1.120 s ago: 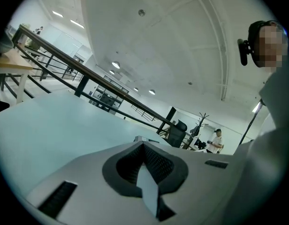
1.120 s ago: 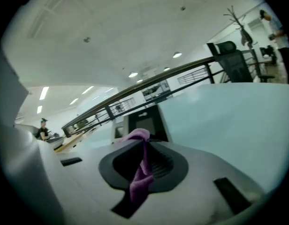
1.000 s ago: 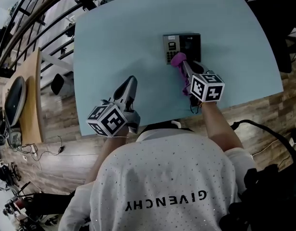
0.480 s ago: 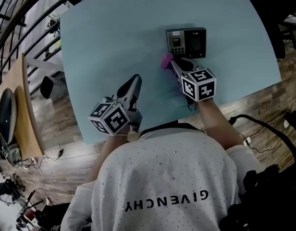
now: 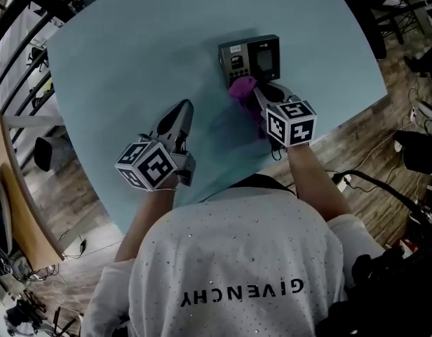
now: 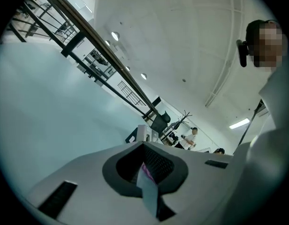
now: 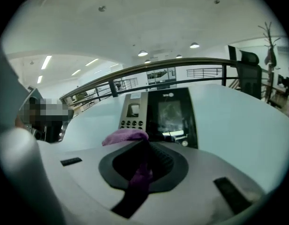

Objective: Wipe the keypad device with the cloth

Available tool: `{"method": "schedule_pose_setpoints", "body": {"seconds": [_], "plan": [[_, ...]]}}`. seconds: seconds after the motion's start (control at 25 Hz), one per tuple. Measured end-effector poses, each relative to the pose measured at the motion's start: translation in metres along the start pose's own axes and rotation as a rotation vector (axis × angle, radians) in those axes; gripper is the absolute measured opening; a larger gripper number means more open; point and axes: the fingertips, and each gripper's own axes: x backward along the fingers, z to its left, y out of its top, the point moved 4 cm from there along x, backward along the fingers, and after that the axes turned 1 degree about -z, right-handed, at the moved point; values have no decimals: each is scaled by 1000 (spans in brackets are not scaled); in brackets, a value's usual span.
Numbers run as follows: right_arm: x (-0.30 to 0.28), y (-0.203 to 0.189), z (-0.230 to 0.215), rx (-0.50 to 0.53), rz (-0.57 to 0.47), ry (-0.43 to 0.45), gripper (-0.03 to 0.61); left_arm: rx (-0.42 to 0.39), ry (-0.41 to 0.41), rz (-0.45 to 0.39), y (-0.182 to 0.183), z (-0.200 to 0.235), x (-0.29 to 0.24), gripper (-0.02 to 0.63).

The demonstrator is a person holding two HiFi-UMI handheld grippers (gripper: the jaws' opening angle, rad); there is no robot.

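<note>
The keypad device [image 5: 249, 57] lay flat on the far part of the pale blue table [image 5: 132, 69], with its button pad on the left half and a dark screen on the right. The right claw [image 5: 260, 98] reached in from the near side and was clenched on the purple cloth [image 5: 241, 88], which sat bunched against the device's near edge, below the button pad. In the right gripper view the right claw [image 7: 144, 149] had its jaws pressed together on the cloth [image 7: 126, 136]. One bunch of it swelled out over the tips and a strip of it ran back between the pads. The keypad device [image 7: 158, 112] stood just beyond the tips, and the table [image 7: 238, 121] spread out to either side of it. The left claw [image 5: 177, 116] lay well apart from the device, low over bare table at the near left and pointing away from the person. In the left gripper view the left claw [image 6: 145, 165] was drawn together with only a thin pale sliver between the jaws and nothing gripped. It faced across the table [image 6: 50, 107] toward a dark railing [image 6: 107, 64].
</note>
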Motion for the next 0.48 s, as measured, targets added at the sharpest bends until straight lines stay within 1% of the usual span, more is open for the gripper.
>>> {"method": "schedule_pose_setpoints", "body": {"seconds": [0.08, 0.16, 0.28, 0.32, 0.44, 0.48], "plan": [[5, -2, -13, -55, -11, -41, 29, 13, -21, 17, -3, 0, -6, 0], [8, -3, -23, -102, -26, -61, 29, 24, -39, 25, -5, -1, -12, 0], [13, -4, -38, -141, -35, -96, 29, 36, -65, 49, -13, -5, -22, 0], [15, -5, -42, -144, -33, -108, 29, 27, -72, 59, -15, -7, -24, 0], [19, -7, -54, -124, -12, -130, 29, -46, -75, 88, -21, -12, -31, 0], [20, -7, -57, -116, -6, -136, 29, -56, -74, 94, -22, -12, -33, 0]]}}
